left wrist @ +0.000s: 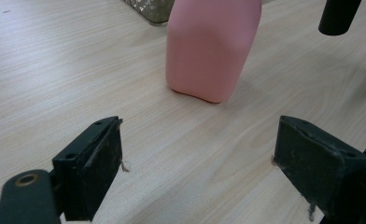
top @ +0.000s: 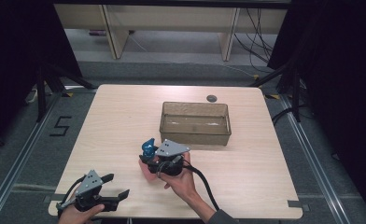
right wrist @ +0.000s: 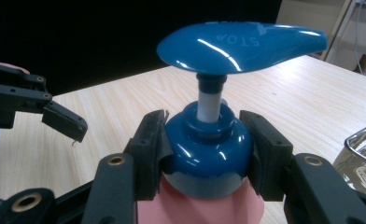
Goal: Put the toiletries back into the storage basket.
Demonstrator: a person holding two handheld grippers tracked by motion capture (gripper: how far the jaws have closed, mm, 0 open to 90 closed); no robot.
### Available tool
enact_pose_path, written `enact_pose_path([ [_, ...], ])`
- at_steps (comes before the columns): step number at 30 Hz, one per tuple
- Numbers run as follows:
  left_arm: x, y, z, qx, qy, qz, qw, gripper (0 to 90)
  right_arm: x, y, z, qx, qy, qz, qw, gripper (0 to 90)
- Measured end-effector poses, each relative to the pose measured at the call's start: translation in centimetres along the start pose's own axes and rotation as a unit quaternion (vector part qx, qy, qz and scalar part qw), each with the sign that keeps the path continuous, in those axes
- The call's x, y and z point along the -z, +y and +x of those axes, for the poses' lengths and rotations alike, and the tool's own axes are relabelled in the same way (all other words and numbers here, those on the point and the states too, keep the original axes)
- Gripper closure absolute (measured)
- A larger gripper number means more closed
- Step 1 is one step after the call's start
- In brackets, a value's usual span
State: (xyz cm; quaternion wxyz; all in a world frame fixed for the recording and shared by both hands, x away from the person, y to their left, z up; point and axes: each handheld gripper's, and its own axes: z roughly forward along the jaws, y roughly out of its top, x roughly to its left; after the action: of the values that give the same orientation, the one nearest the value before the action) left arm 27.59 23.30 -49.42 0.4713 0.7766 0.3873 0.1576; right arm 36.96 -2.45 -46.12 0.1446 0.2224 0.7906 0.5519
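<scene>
A pink pump bottle (left wrist: 209, 46) stands with its base on the wooden table (top: 116, 121), near the front middle. Its blue pump head (right wrist: 239, 44) points sideways above a blue collar (right wrist: 207, 154). My right gripper (right wrist: 204, 135) is shut on that collar, one pad on each side. In the high view the right gripper (top: 147, 156) sits over the bottle (top: 148, 173), and the pump head (top: 148, 146) shows just behind it. My left gripper (top: 117, 185) is at the front left corner, open and holding nothing. It points at the bottle from a short distance, with its pads (left wrist: 95, 168) wide apart.
A clear rectangular bin (top: 195, 122) stands behind the bottle, right of the table's centre; its corner (right wrist: 363, 154) shows in the right gripper view. A cable (top: 204, 184) trails from the right gripper toward the front edge. The open left gripper (right wrist: 59, 121) shows at the left of the right gripper view.
</scene>
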Motion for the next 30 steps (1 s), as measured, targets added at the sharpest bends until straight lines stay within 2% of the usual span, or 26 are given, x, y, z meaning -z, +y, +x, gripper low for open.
enact_pose_path([
  [1, 0.0, 0.0, 0.0, 0.000, 0.000, 0.000, 1.0000, 14.7, 0.2, 0.1, 0.0, -0.001, -0.006, 0.008, 0.9999, 53.3],
  [3, 0.0, 0.0, 0.0, -0.001, 0.000, -0.001, 1.0000, 14.7, 0.3, 0.1, -0.1, -0.009, -0.004, 0.011, 0.9999, 53.3],
  [4, -0.1, 0.0, 0.0, 0.003, -0.001, -0.004, 1.0000, 14.7, 0.3, 0.2, -0.3, 0.003, -0.012, 0.002, 0.9999, 53.3],
  [6, -0.1, 0.0, 0.0, 0.004, -0.001, -0.005, 1.0000, 14.7, 0.4, 0.3, -0.3, -0.001, -0.011, 0.003, 0.9999, 53.3],
  [8, -0.1, 0.0, 0.0, 0.003, -0.003, -0.005, 1.0000, 14.7, 0.7, 0.6, -0.6, -0.010, -0.012, 0.006, 0.9999, 53.3],
  [10, -0.1, 0.0, 0.0, 0.002, -0.004, -0.006, 1.0000, 14.7, 1.1, 0.9, -1.1, -0.015, -0.019, -0.004, 0.9997, 53.4],
  [11, -0.1, 0.0, 0.0, 0.004, -0.002, -0.005, 1.0000, 14.7, 1.2, 1.0, -1.3, -0.022, -0.012, -0.002, 0.9997, 53.3],
  [12, -0.1, 0.0, 0.0, 0.004, -0.002, -0.005, 1.0000, 14.7, 1.5, 1.1, -1.2, -0.036, -0.022, 0.003, 0.9991, 53.3],
  [13, 0.1, 0.0, 0.1, -0.003, 0.000, -0.001, 1.0000, 14.7, 1.5, 1.1, -1.2, -0.036, -0.022, 0.003, 0.9991, 53.3],
  [15, 0.0, 0.0, 0.1, 0.001, 0.000, -0.003, 1.0000, 14.7, 1.9, 1.6, -1.8, -0.023, -0.026, 0.002, 0.9994, 53.3],
  [19, 0.0, 0.0, 0.1, -0.001, -0.001, -0.002, 1.0000, 14.7, 2.7, 2.2, -2.2, -0.033, -0.035, 0.001, 0.9989, 53.3],
  [21, 0.0, 0.0, 0.1, 0.000, 0.000, -0.002, 1.0000, 14.7, 2.8, 2.4, -2.5, -0.025, -0.031, -0.004, 0.9992, 53.4],
  [24, -0.1, 0.0, 0.1, 0.005, -0.003, -0.008, 1.0000, 14.7, 3.2, 2.7, -2.7, -0.033, -0.035, -0.002, 0.9988, 53.4],
  [26, -0.1, 0.0, 0.2, 0.000, -0.003, -0.004, 1.0000, 14.7, 3.5, 2.8, -3.0, -0.034, -0.031, -0.002, 0.9989, 53.4],
  [27, -0.1, 0.0, 0.2, -0.001, -0.004, -0.003, 1.0000, 14.7, 3.7, 2.9, -3.1, -0.039, -0.039, 0.001, 0.9985, 53.4],
  [28, 0.0, 0.0, 0.1, 0.000, -0.003, -0.003, 1.0000, 14.7, 3.7, 2.9, -3.3, -0.036, -0.034, -0.005, 0.9987, 53.4],
  [29, 0.0, 0.0, 0.2, 0.002, -0.003, -0.004, 1.0000, 14.7, 4.0, 3.1, -3.4, -0.035, -0.044, -0.001, 0.9984, 53.4],
  [30, 0.0, 0.0, 0.2, 0.002, -0.003, -0.004, 1.0000, 14.7, 4.0, 3.1, -3.4, -0.035, -0.044, -0.001, 0.9984, 53.4],
])
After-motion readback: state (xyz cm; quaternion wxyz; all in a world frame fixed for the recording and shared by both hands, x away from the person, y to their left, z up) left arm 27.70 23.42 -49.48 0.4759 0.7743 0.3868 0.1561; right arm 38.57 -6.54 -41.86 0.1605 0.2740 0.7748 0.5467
